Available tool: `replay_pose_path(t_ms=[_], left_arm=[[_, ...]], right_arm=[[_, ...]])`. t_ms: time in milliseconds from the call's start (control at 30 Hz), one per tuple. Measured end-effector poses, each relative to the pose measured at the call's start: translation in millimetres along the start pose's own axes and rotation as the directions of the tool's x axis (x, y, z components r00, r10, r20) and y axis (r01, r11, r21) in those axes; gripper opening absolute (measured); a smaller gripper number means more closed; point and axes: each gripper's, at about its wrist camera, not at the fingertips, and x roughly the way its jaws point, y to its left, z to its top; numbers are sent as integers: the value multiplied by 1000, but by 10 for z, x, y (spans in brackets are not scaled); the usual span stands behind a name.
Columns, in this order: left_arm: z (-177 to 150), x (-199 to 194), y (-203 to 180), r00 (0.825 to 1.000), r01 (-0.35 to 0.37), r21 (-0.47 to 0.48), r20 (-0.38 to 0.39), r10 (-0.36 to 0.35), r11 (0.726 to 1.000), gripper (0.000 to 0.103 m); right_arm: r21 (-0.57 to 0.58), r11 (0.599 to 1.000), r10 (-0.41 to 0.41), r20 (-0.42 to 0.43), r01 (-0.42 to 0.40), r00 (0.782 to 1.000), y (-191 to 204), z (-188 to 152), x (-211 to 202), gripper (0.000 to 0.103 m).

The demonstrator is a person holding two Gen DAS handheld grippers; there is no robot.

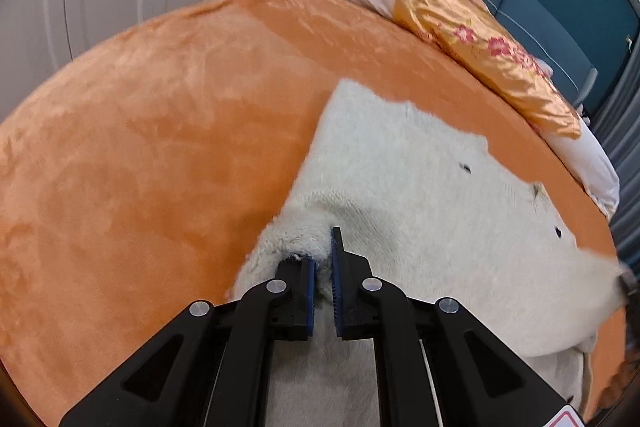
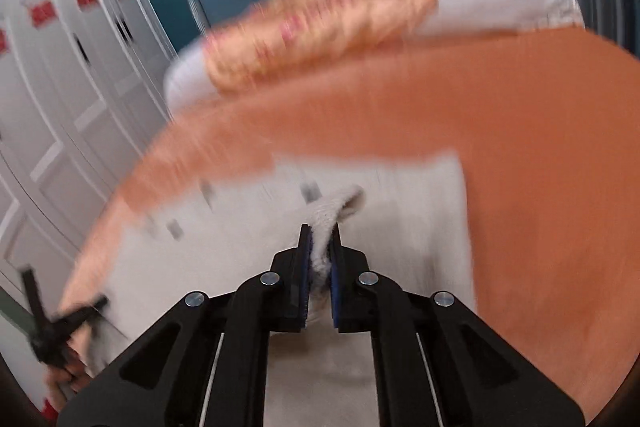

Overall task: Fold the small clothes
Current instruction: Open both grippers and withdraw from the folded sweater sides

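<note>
Item: white fleece garment (image 1: 420,195), lower centre of frame, spread on your orange bed (image 1: 160,147).
Handling: soft, light, floppy; grip edges.
Left tongs (image 1: 323,259): clamped on its edge.
Right tongs (image 2: 320,247): clamped on a fold.

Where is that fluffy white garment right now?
The white fleece garment lies spread on the orange bedspread, below the flowered quilt. The left gripper and right gripper each pinch one edge.

free: orange blanket (image 1: 160,147) left of garment (image 1: 400,187) | obstacle: pillows (image 1: 480,39) at far edge
</note>
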Motion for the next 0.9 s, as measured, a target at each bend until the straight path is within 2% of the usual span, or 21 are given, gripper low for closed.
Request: replay_pose_path(t_ms=[67, 133, 167, 200, 233, 300, 367, 433, 500, 533, 567, 633, 700, 800, 900], left_arm=[[13, 52, -9, 1000, -23, 11, 7, 23, 1000, 8], [-13, 158, 3, 999, -43, 19, -12, 44, 999, 9], [-33, 198, 12, 999, -48, 20, -19, 48, 999, 10], [-39, 202, 8, 999, -52, 24, -15, 52, 998, 10], [-34, 197, 2, 998, -56, 27, -15, 57, 998, 11], [-33, 191, 11, 998, -49, 29, -24, 49, 998, 12], [-36, 139, 33, 999, -17, 29, -40, 19, 999, 15], [-76, 10, 57, 997, 35, 32, -71, -33, 999, 21], [-177, -208, 97, 993, 71, 46, -93, -66, 996, 32], [-266, -363, 128, 993, 74, 57, -98, -69, 996, 46], [-349, -500, 173, 993, 59, 62, -104, -52, 996, 62], [-532, -757, 294, 992, 53, 59, -116, -46, 997, 65], [-714, -947, 439, 985, 59, 43, -165, -51, 997, 66], [-1026, -1214, 722, 968, 45, -24, -245, -49, 999, 66], [-1287, -1489, 867, 955, 72, -85, -281, -93, 994, 66]], right_arm=[[36, 999, -12, 23, 11, 1000, -119, 33, -10, 7], [56, 996, -72, -64, 76, 995, -324, -81, 254, 6], [62, 990, -118, -153, 129, 981, -468, -225, 486, 5], [69, 987, -125, -209, 142, 970, -557, -338, 625, 5], [78, 989, -108, -202, 126, 974, -602, -402, 644, 5], [120, 987, -86, -191, 110, 978, -572, -310, 521, 7], [150, 985, -55, -183, 83, 982, -508, -247, 349, 9], [128, 988, -68, -164, 90, 984, -452, -224, 130, 12], [120, 989, -69, -157, 88, 985, -466, -261, -233, 24], [121, 988, -72, -158, 92, 985, -504, -307, -402, 38], [120, 988, -77, -164, 98, 983, -529, -406, -626, 47], [121, 986, -91, -197, 117, 976, -586, -641, -1020, 52], [140, 982, -91, -249, 128, 964, -672, -906, -1297, 54], [168, 970, -109, -358, 178, 928, -778, -1363, -1691, 55], [212, 958, -83, -438, 192, 895, -803, -1756, -1962, 56]])
